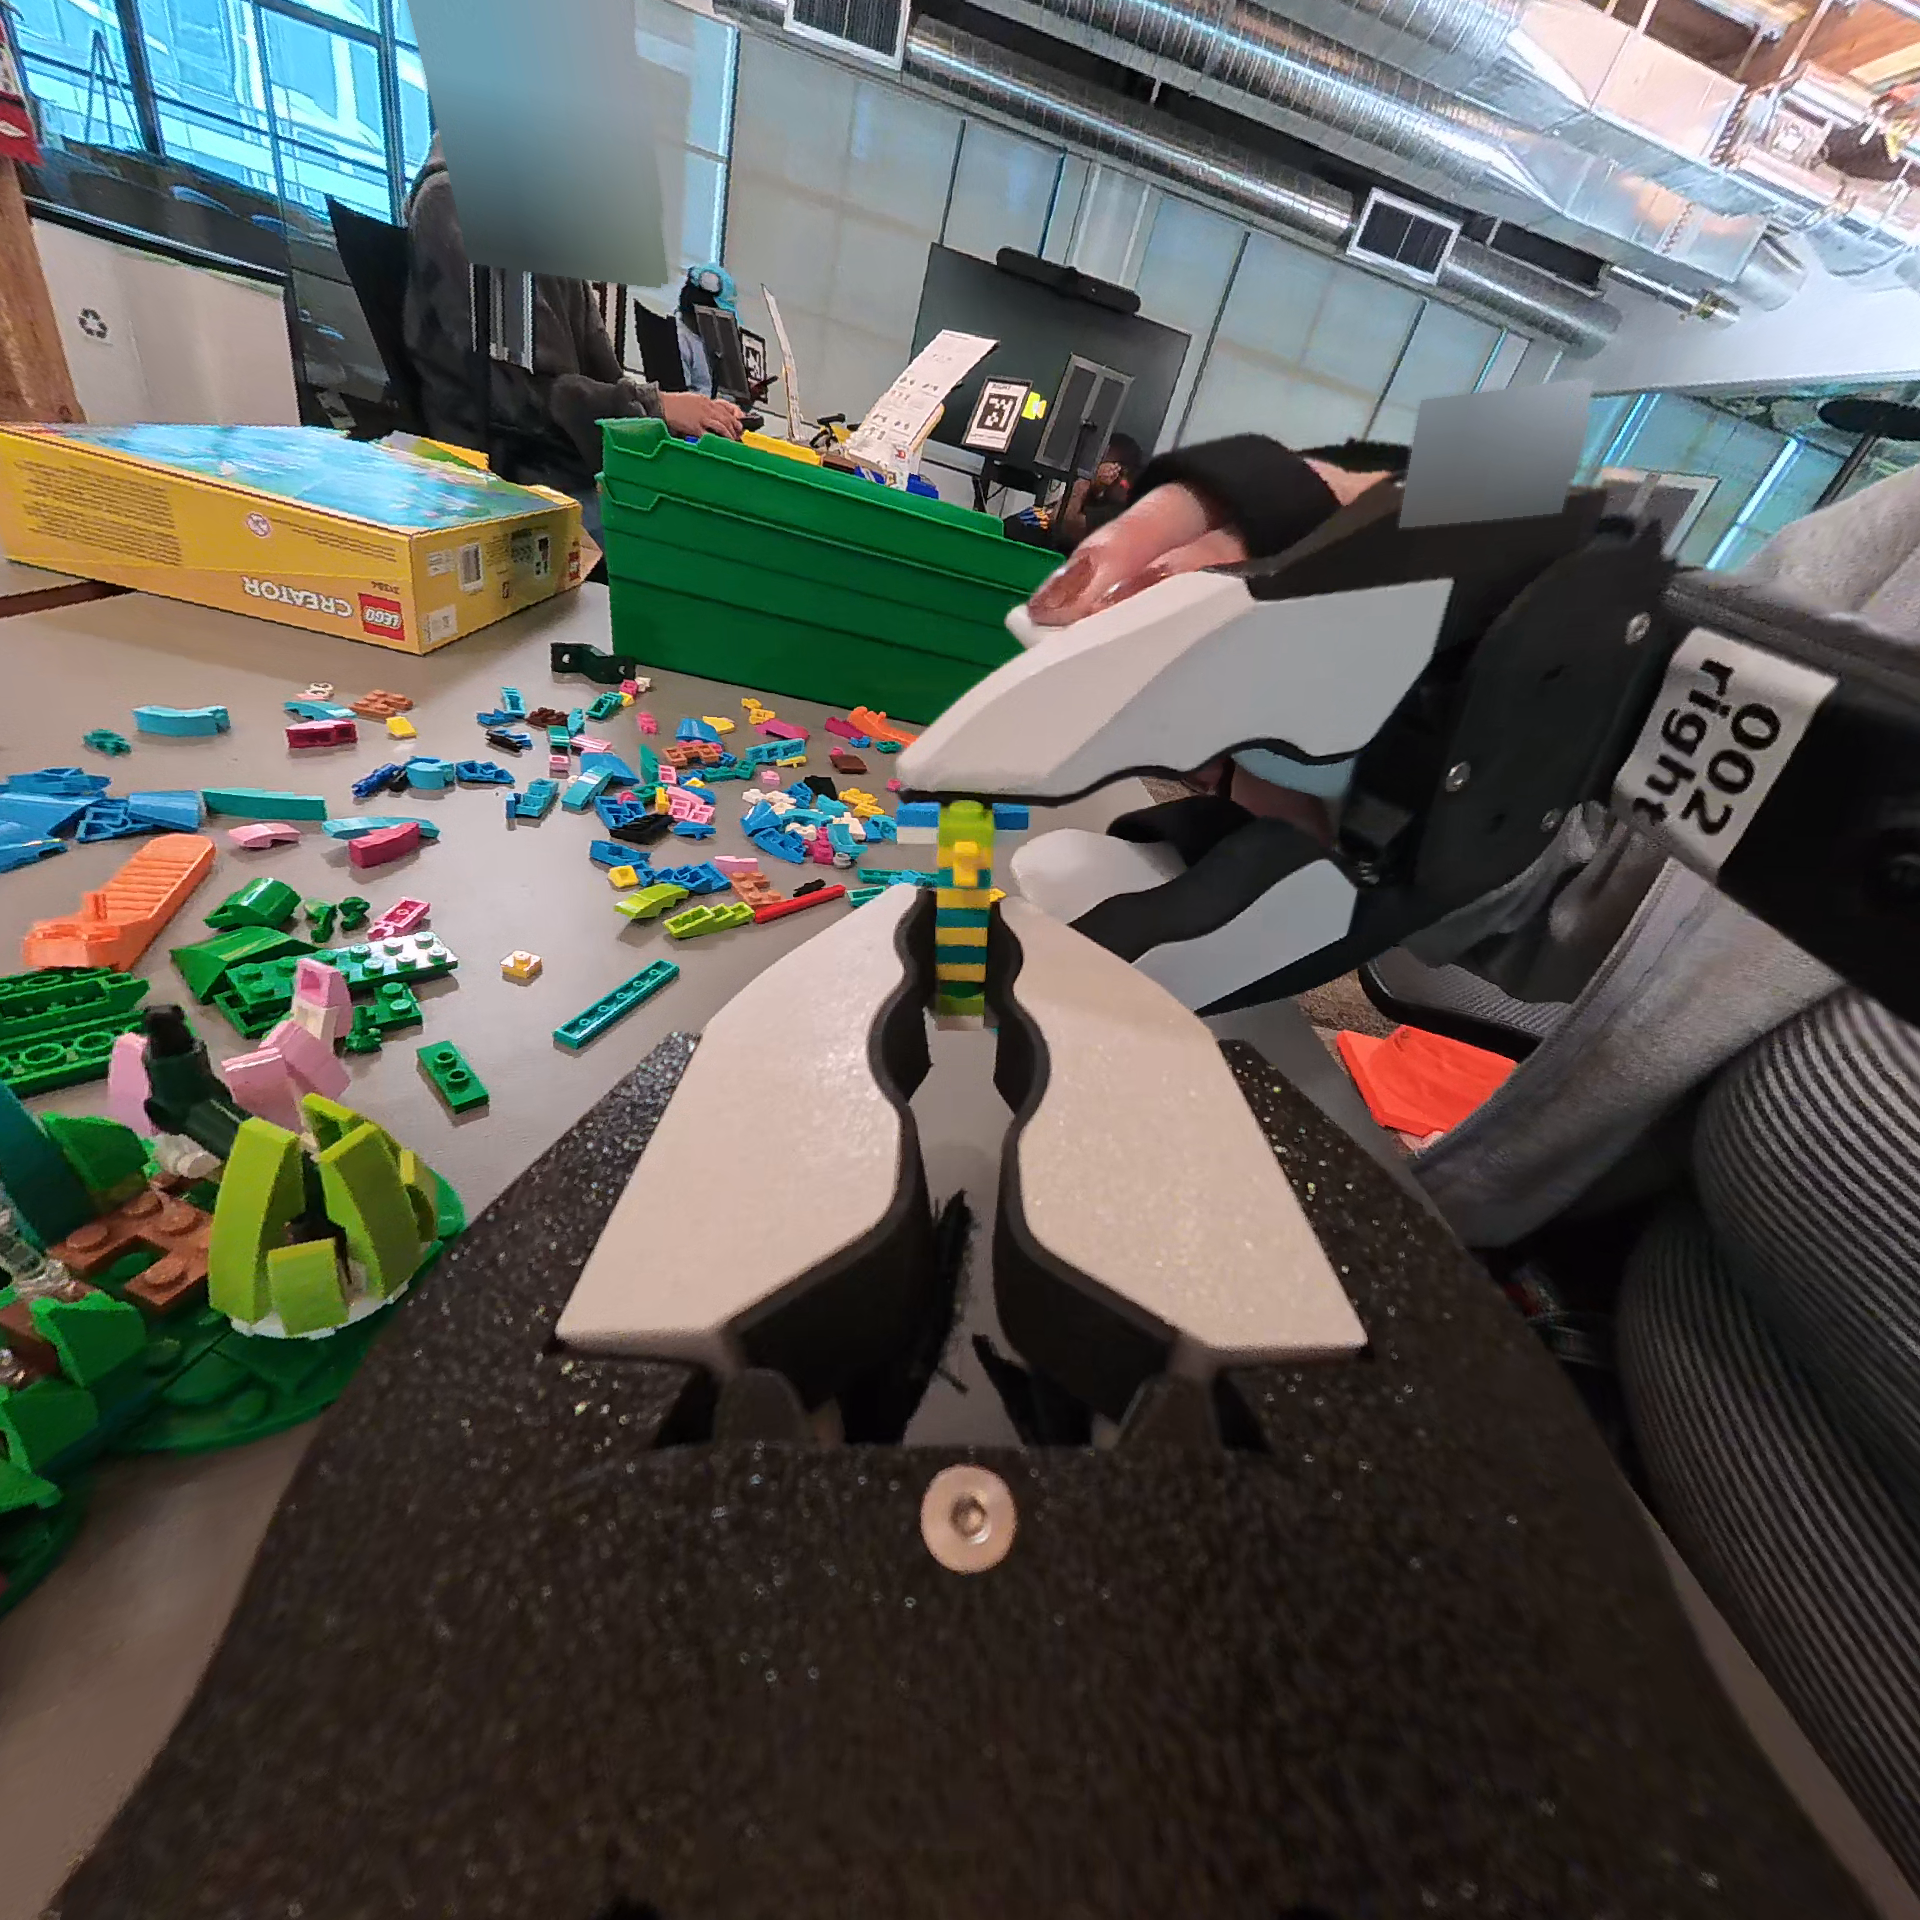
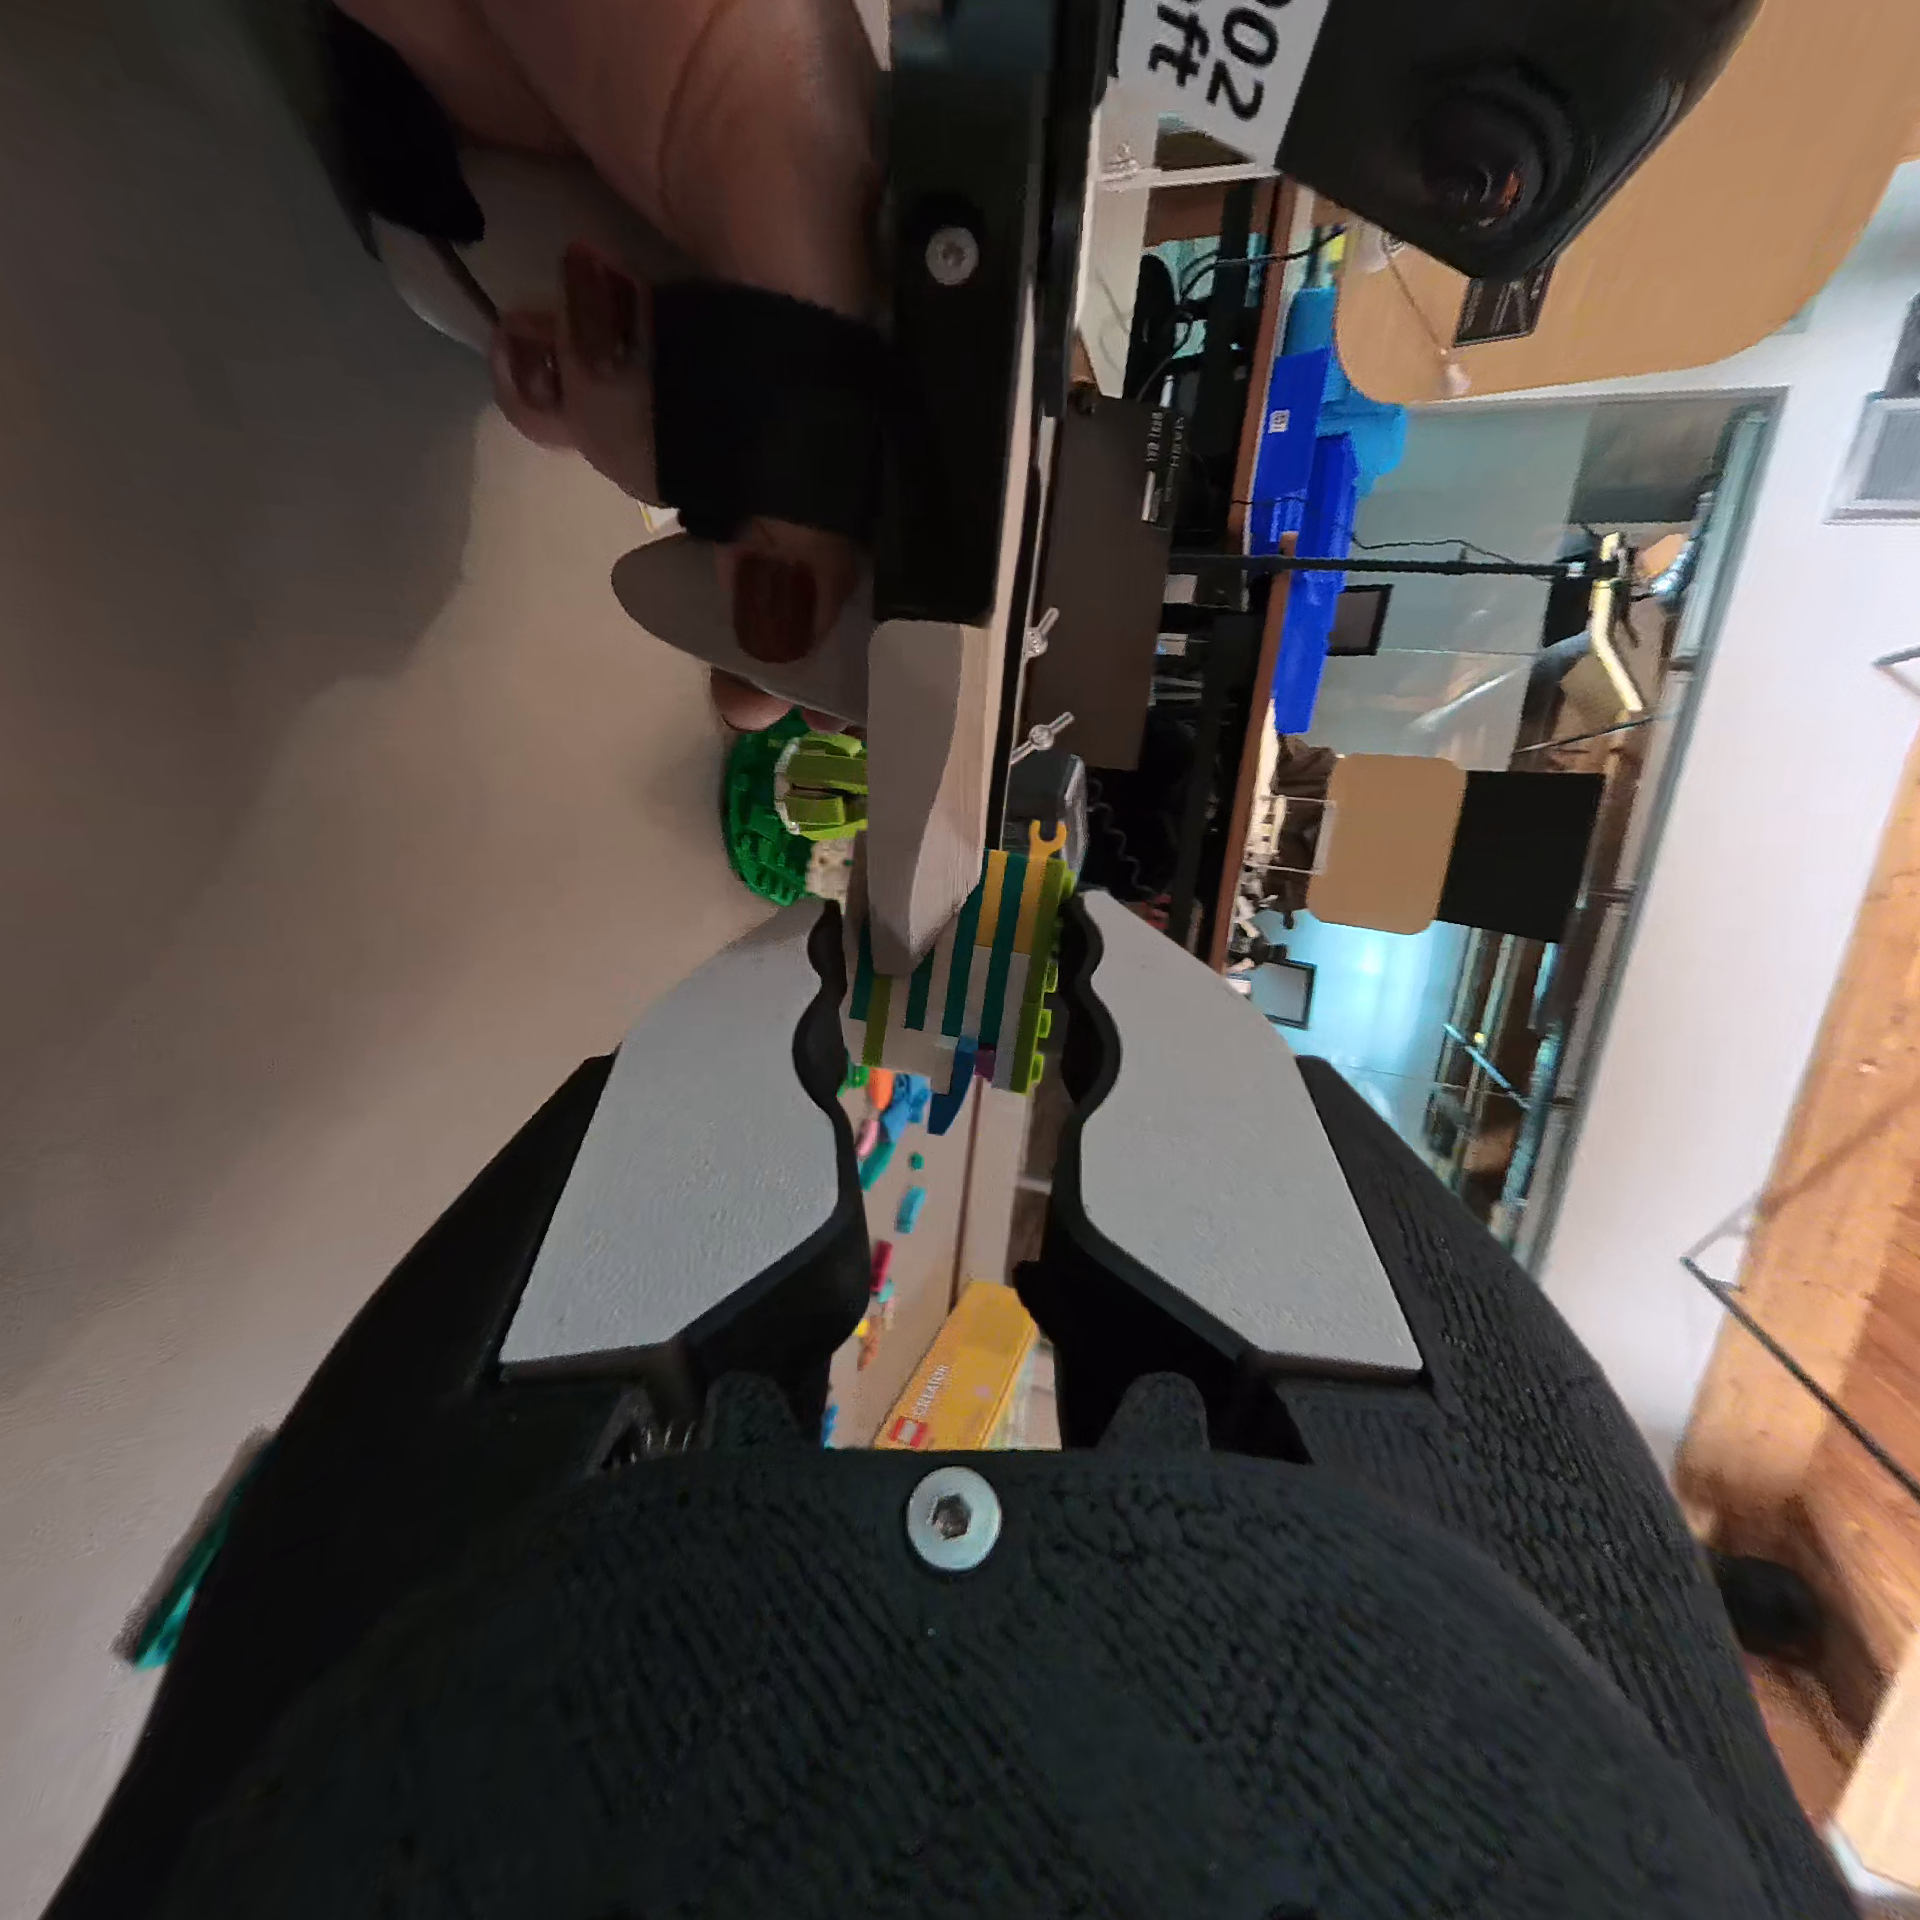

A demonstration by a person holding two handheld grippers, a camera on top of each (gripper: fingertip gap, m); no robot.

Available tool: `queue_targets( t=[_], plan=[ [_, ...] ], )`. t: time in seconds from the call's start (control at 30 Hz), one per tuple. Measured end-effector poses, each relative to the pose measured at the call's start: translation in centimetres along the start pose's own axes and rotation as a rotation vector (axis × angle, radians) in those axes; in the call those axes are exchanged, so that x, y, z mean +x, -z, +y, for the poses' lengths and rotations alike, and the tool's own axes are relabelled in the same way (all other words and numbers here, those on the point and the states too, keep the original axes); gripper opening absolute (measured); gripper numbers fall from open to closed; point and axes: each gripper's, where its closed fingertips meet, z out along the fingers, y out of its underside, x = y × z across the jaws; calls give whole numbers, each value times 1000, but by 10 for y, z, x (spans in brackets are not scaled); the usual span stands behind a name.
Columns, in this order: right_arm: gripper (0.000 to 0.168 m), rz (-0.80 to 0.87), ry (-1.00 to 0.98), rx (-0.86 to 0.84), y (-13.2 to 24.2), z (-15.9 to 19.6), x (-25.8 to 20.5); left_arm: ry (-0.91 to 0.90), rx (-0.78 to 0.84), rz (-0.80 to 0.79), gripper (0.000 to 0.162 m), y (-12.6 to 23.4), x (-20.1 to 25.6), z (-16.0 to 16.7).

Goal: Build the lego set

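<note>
A small striped assembly (image 1: 961, 951) of yellow, teal and lime plates stands upright between my left gripper's (image 1: 958, 914) fingers, which are shut on its lower part above the table's near edge. My right gripper (image 1: 977, 826) comes in from the right, one finger on the assembly's top. In the right wrist view my right gripper (image 2: 951, 935) is shut on the same assembly (image 2: 987, 966) across its wide faces. The left gripper's finger (image 2: 925, 831) comes down onto the assembly from above. A hand holds each gripper.
Many loose coloured pieces (image 1: 675, 800) lie across the grey table (image 1: 499, 914). A built green plant model (image 1: 208, 1247) and an orange brick separator (image 1: 125, 904) are at the left. A yellow box (image 1: 281, 540) and stacked green bins (image 1: 790, 582) stand behind. People sit at the back.
</note>
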Motion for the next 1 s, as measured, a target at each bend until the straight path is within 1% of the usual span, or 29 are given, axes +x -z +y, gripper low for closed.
queue_targets(
  t=[0.07,0.13,0.23,0.3,0.33,0.37,0.47,0.53,0.57,0.67,0.73,0.77,0.83,0.93,1.0],
  plan=[
    [39,11,0,0,-1,0,0,5,-4,-7,8,0,-2,0],
    [39,13,-59,35,-2,-1,0,11,-1,1,8,1,-1,0],
    [39,-25,-293,121,2,0,2,61,5,7,8,-1,-2,0],
    [59,-26,-470,167,6,4,11,80,31,2,8,2,-6,-3],
    [64,-10,-542,190,8,8,15,90,43,-3,8,4,-8,-5],
    [67,18,-603,215,10,13,20,95,54,-9,8,5,-10,-6],
    [66,81,-772,298,10,25,25,93,70,-26,8,8,-13,-8],
    [66,183,-842,375,11,34,36,73,92,-41,8,9,-14,-11],
    [71,248,-866,422,13,38,44,57,120,-57,8,10,-14,-15],
    [64,472,-1007,594,25,60,71,-4,184,-121,8,16,-17,-23],
    [64,518,-1128,690,29,75,81,-42,217,-185,8,19,-21,-28],
    [63,528,-1163,710,28,80,85,-62,224,-214,8,20,-22,-28],
    [65,557,-1165,678,21,90,89,-112,225,-259,8,21,-23,-29],
    [60,539,-1173,668,10,93,92,-186,220,-324,8,21,-24,-29],
    [57,549,-1195,604,2,102,90,-225,214,-357,8,21,-24,-28]
  ],
)
